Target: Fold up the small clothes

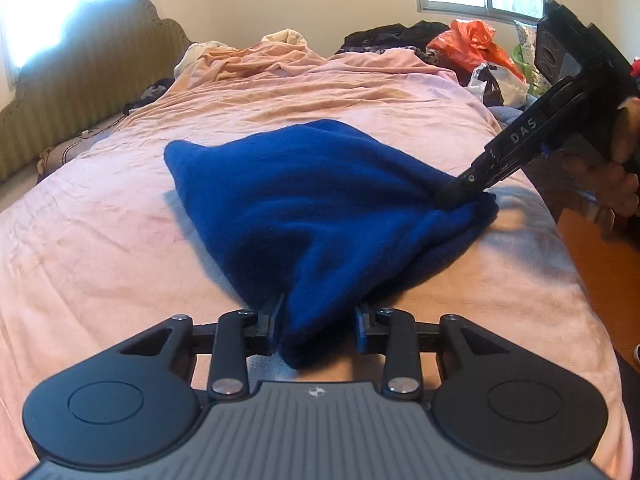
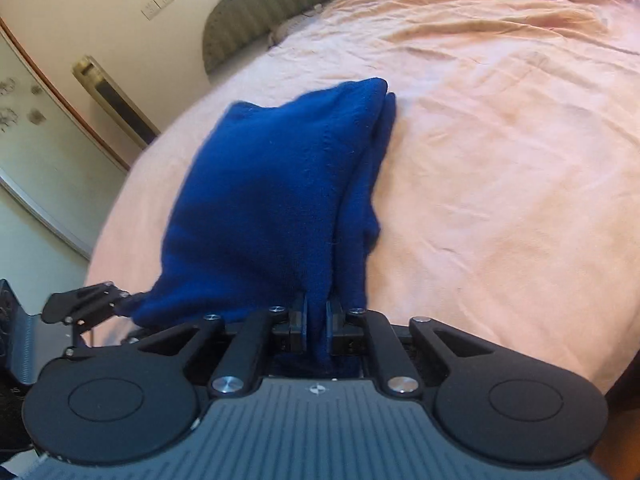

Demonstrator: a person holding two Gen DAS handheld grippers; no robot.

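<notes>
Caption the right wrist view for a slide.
Right tongs clamp one corner of a folded blue cloth on a pink bedsheet, while the left tongs meet its neighbouring corner.

The blue garment is a soft, fuzzy, matt fleece-like cloth, the pink bed sheet a thin creased matt cotton-like cloth, and the left hand-held gripper matt black plastic with shiny metal screw heads.
</notes>
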